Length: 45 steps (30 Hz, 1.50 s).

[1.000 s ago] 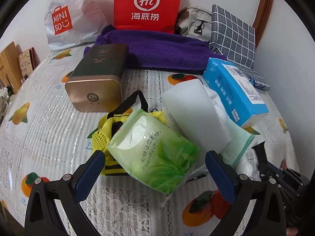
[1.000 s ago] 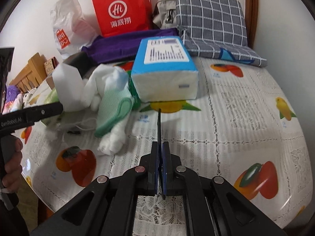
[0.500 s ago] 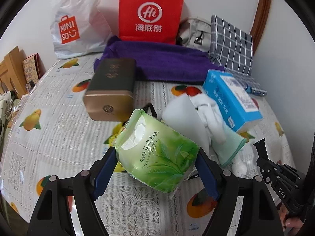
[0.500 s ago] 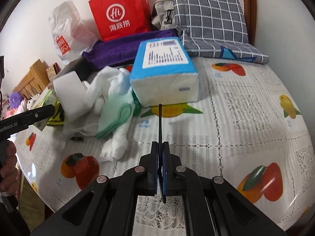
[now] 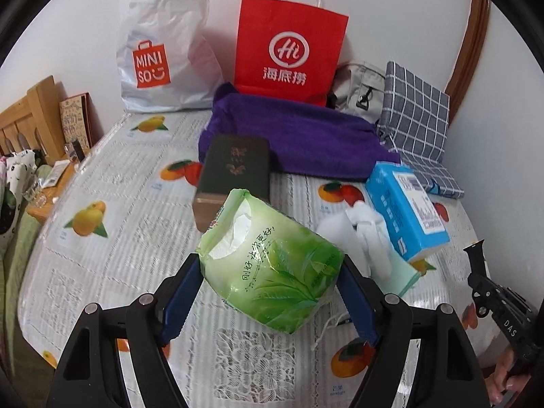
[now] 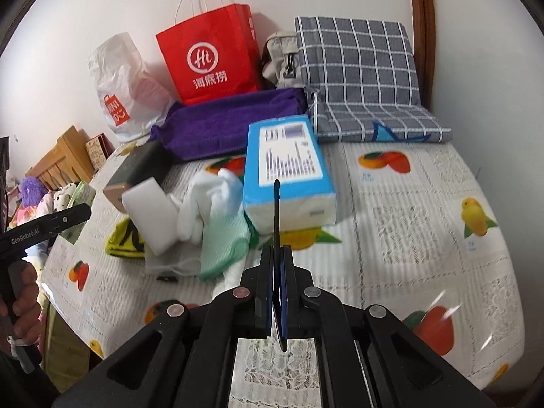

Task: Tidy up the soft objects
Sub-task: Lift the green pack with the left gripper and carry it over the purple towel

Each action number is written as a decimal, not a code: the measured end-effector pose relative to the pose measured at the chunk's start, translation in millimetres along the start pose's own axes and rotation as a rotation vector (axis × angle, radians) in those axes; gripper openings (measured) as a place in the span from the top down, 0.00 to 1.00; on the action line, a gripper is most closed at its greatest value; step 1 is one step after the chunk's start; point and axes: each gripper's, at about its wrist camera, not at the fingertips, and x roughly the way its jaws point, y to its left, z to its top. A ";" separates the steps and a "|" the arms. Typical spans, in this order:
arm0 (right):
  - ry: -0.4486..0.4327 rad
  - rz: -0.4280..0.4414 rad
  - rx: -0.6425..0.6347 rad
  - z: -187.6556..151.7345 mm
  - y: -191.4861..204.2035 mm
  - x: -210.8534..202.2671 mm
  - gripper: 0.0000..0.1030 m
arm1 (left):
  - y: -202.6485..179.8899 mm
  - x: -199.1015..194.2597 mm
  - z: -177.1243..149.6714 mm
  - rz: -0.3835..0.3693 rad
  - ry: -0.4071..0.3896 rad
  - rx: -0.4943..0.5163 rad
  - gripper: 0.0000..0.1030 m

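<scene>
Left wrist view first: my left gripper (image 5: 272, 292) has its blue pads pressed on both sides of the green tissue pack (image 5: 272, 265), and the pack is clear of the fruit-print tablecloth (image 5: 112, 210), held up in front of the dark tin box (image 5: 234, 173). That is one soft thing picked out of the heap, I'd say, and nothing I can see looks properly sorted yet. Where it should go I cannot tell from here.

Over on the right wrist view, my right gripper (image 6: 277, 255) is closed tight with nothing between its fingers, hovering over bare cloth near the blue tissue box (image 6: 287, 176). The pile remains for me to deal with: white foam block (image 6: 149, 210), white socks (image 6: 210, 200), mint green cloth (image 6: 221, 248), a yellow mesh bag (image 6: 124, 241) peeking out underneath. The purple towel (image 5: 299, 139) and checked cushion (image 6: 357, 68) sit at the back by the red paper bag (image 5: 292, 47) and the white shopping bag (image 5: 163, 57).

Hard to read: the green pack hides most of the pile in the left view, the yellow bag is mostly buried, and the socks blur together, so I can't count them. A thin string under the pack is unclear too.
</scene>
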 end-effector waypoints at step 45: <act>0.025 0.049 -0.041 234.4 23.2 160.4 0.96 | -8.6 152.8 208.7 0.067 0.079 0.104 0.25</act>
